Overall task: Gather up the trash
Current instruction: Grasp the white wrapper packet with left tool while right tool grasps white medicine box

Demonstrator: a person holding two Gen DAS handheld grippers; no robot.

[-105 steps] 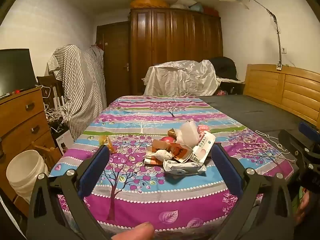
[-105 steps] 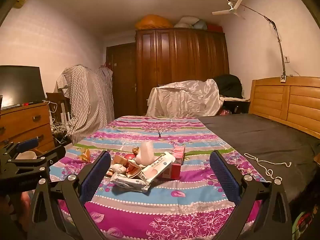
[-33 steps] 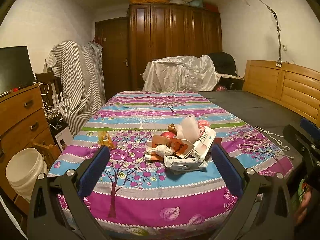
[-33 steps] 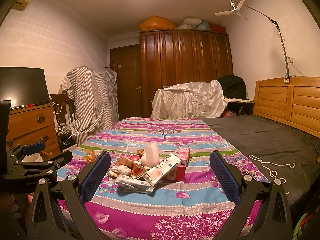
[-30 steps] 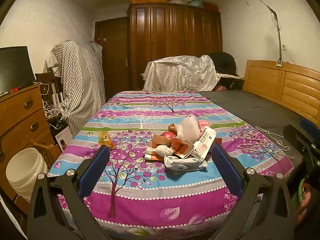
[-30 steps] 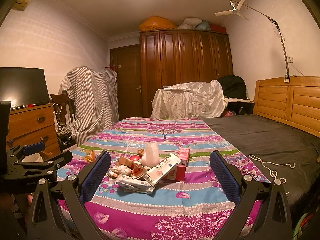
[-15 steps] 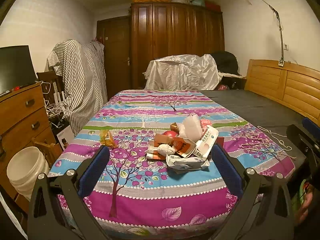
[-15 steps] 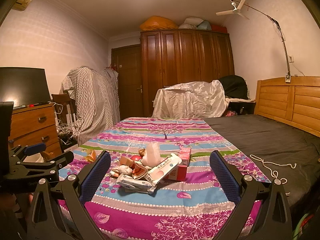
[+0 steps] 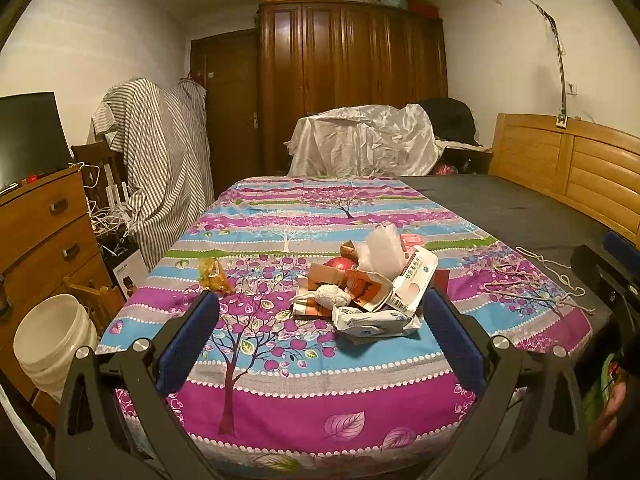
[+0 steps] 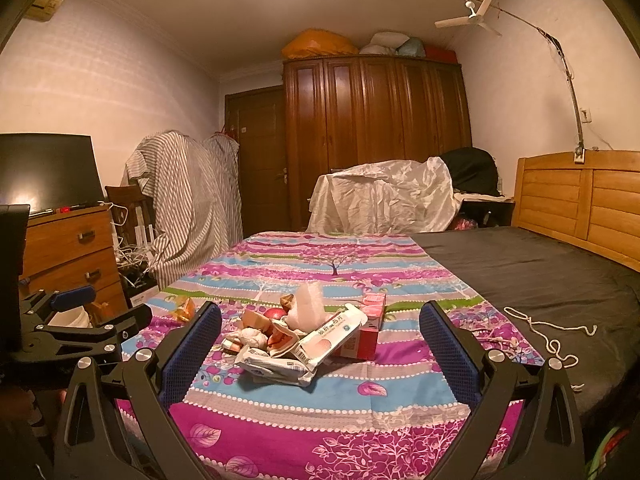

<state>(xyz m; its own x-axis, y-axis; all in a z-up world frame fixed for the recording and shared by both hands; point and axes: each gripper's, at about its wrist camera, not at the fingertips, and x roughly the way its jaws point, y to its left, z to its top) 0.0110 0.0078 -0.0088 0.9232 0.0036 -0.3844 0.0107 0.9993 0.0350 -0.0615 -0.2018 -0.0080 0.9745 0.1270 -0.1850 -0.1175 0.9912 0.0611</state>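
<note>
left gripper (image 9: 318, 340): released, empty | right gripper (image 10: 320, 350): released, empty | trash pile (image 9: 366, 292): frame centre, on bed cover (image 9: 280, 360) | bucket (image 9: 52, 336): lower left

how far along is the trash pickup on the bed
Nothing looks collected yet. Both the left claw and right claw are open and empty, short of the trash pile. The yellow wrapper also lies on the bedspread. All pickup remains.
</note>
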